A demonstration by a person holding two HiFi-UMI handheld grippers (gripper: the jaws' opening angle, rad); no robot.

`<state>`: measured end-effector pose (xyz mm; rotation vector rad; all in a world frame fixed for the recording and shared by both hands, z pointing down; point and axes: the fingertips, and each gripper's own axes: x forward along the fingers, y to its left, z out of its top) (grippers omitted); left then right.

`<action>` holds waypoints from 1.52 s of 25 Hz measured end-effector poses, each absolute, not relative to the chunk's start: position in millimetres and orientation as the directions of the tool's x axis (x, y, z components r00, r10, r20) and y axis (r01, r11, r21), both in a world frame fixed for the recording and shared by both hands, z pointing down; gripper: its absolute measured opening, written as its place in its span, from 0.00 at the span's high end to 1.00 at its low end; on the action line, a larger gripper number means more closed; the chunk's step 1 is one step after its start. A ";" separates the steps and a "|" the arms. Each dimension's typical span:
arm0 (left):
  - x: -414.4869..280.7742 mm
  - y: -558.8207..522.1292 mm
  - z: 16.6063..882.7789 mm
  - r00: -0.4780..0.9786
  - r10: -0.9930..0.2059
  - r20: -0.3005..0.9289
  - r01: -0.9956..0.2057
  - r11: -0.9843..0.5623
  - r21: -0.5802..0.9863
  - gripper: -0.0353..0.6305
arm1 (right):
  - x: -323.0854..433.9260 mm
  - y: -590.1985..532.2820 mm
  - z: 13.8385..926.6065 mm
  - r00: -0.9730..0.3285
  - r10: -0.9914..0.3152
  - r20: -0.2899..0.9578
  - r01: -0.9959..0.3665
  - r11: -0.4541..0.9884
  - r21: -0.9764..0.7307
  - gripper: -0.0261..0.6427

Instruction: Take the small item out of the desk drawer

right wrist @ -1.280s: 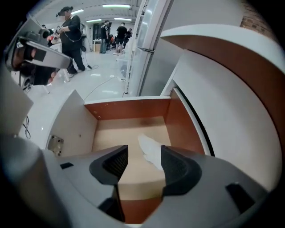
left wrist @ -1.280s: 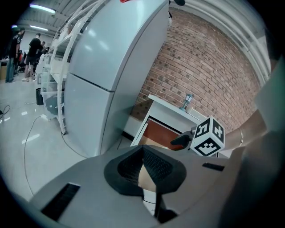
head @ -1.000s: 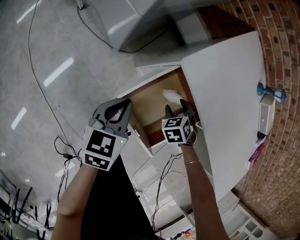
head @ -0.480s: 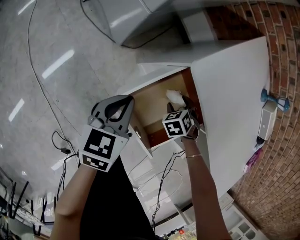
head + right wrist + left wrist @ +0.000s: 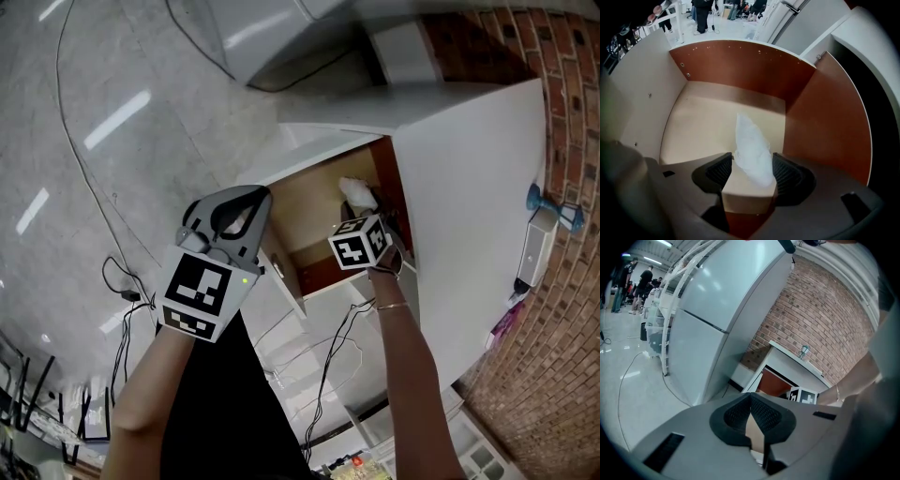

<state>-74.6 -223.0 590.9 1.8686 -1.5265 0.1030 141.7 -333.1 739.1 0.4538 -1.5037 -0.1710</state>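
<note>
White desk top [image 5: 469, 178] overhangs the far side of the open drawer [image 5: 314, 202], whose red-brown walls [image 5: 740, 65] stand close around the right gripper [image 5: 751, 168]. A brick wall [image 5: 562, 328] runs beyond the desk, and cables [image 5: 134, 296] trail over the grey floor. The left gripper [image 5: 255, 199] hovers outside the drawer front, jaws clenched together on nothing. Compared with a second ago, the right gripper sits lower inside the drawer, and its jaws have just been opening. They stand spread on either side of the small item [image 5: 752, 150] without pressing it. This is a pale, crumpled, pointed wad lying on the tan drawer floor, near a side wall.
</note>
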 end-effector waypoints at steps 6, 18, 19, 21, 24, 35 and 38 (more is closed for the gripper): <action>-76.3 -224.1 593.5 0.291 -0.825 0.484 -0.886 -0.041 0.463 0.91 | 139.4 -341.8 745.9 0.097 -0.374 0.922 -0.177 0.905 0.386 0.55; -79.8 -223.8 591.7 0.286 -0.827 0.485 -0.890 -0.041 0.455 0.91 | 136.4 -332.2 751.8 0.117 -0.358 0.926 -0.099 0.924 0.369 0.69; -80.2 -222.7 592.0 0.286 -0.826 0.486 -0.890 -0.041 0.454 0.91 | 136.7 -331.2 751.9 0.116 -0.355 0.928 -0.108 0.924 0.367 0.69; -81.4 -220.0 592.8 0.287 -0.823 0.490 -0.891 -0.041 0.452 0.91 | 135.5 -324.4 752.6 0.113 -0.328 0.938 -0.136 0.930 0.341 0.69; -83.0 -216.3 593.0 0.287 -0.820 0.495 -0.892 -0.040 0.450 0.91 | 126.1 -308.9 751.2 0.085 -0.303 0.949 -0.151 0.938 0.313 0.69; -76.9 -205.1 581.8 0.310 -0.806 0.505 -0.900 -0.079 0.428 0.91 | 93.6 -243.2 721.2 -0.062 -0.239 0.969 -0.217 0.951 0.221 0.69; -73.4 -199.6 576.6 0.320 -0.799 0.509 -0.904 -0.096 0.418 0.91 | 91.5 -227.7 708.9 -0.094 -0.243 0.965 -0.240 0.947 0.215 0.69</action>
